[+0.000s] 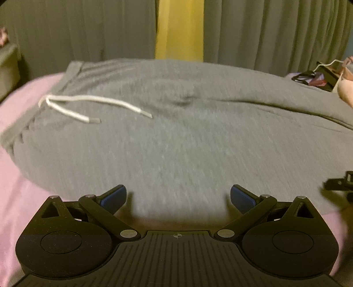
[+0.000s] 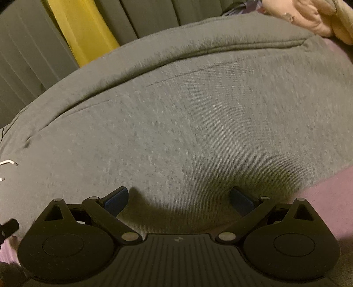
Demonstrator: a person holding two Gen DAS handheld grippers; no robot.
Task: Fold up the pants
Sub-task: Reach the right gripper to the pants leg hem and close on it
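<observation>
Grey sweatpants (image 1: pixel 176 123) lie spread flat on a pink bed sheet (image 1: pixel 13 176), waistband at the left with a white drawstring (image 1: pixel 88 103) on top. My left gripper (image 1: pixel 178 198) is open and empty, hovering over the near edge of the pants. In the right wrist view the pants (image 2: pixel 187 114) fill the frame, one leg seam running across. My right gripper (image 2: pixel 179 199) is open and empty over the near edge of the leg. The right gripper's edge shows at the far right of the left wrist view (image 1: pixel 340 183).
Grey curtains (image 1: pixel 275 31) with a yellow strip (image 1: pixel 179 28) hang behind the bed. A pink bundle (image 2: pixel 313 17) and dark items (image 1: pixel 313 77) lie at the far right. The pink sheet (image 2: pixel 331 198) shows at the near right.
</observation>
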